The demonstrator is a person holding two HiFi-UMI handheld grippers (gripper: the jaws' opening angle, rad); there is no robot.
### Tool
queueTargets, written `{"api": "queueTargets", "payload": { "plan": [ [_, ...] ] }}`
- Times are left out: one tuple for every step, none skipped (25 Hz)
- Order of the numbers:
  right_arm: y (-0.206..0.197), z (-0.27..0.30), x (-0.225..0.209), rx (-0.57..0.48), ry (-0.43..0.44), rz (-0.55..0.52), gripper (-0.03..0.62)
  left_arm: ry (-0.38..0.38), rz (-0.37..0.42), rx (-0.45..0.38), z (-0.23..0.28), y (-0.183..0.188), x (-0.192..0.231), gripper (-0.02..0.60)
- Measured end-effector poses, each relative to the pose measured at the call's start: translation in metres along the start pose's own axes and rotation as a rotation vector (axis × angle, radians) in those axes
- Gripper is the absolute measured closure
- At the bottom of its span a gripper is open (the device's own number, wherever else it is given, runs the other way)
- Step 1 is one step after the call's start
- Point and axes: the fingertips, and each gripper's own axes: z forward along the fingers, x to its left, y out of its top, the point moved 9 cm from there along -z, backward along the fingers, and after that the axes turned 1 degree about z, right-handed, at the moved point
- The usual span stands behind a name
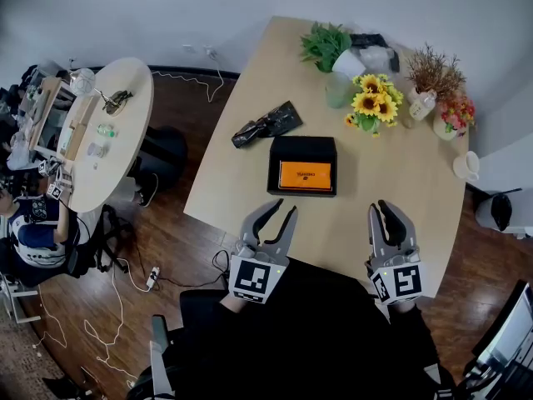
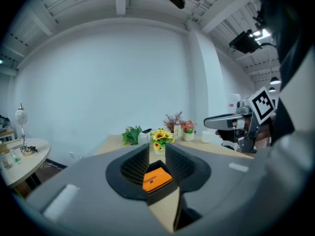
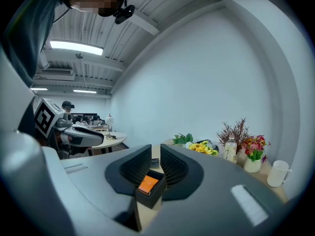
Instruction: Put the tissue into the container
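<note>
- On the light wooden table [image 1: 400, 215], sunflowers [image 1: 372, 100] and other pots are crowded at the far end, where they could be toppled by an overlong reach.
- At mid-table the black container [image 1: 279, 152] is seen open, with an orange pack [image 1: 305, 175], likely the tissue, lying inside.
- Near the front edge, the left hand-held gripper [image 1: 280, 208] and right hand-held gripper [image 1: 385, 207] are closed to a narrow slit with nothing gripped; unopened, they would only shove things.
- A dark packet [image 1: 268, 124] near the container could be mistaken for the tissue.

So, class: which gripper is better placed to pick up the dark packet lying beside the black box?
Left, probably. The dark packet lies left of the black box, nearer the left gripper; the right gripper would have to cross the box.
</note>
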Motion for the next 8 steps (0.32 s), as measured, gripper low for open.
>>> {"api": "queueTargets", "payload": {
  "plan": [
    [-0.0003, -0.0003, -0.0001, 0.001, 0.001, 0.0, 0.536, 0.0, 0.0, 0.0, 0.0, -0.0001, -0.0004, 0.497],
    [-0.0004, -0.0005, 0.0, 0.002, 0.001, -0.001, 0.536, 0.0, 0.0, 0.001, 0.0, -0.0001, -0.0007, 0.497],
    [-0.0005, -0.0006, 0.0002, 0.002, 0.002, -0.001, 0.536, 0.0, 0.0, 0.001, -0.0002, -0.0001, -0.0008, 0.497],
    [-0.0006, -0.0005, 0.0004, 0.004, 0.004, -0.002, 0.536, 0.001, 0.0, 0.002, -0.0003, -0.0002, -0.0008, 0.497],
    [-0.0007, -0.0004, 0.0005, 0.005, 0.005, -0.003, 0.536, 0.001, 0.001, 0.003, -0.0003, -0.0003, -0.0007, 0.497],
    [-0.0007, -0.0003, 0.0006, 0.006, 0.006, -0.004, 0.536, 0.001, 0.001, 0.004, -0.0004, -0.0004, -0.0006, 0.497],
    [-0.0007, -0.0003, 0.0006, 0.008, 0.006, -0.005, 0.536, 0.001, 0.001, 0.005, -0.0004, -0.0005, -0.0006, 0.497],
    [-0.0007, -0.0003, 0.0007, 0.009, 0.007, -0.006, 0.536, 0.001, 0.001, 0.006, -0.0004, -0.0006, -0.0005, 0.497]
  ]
}}
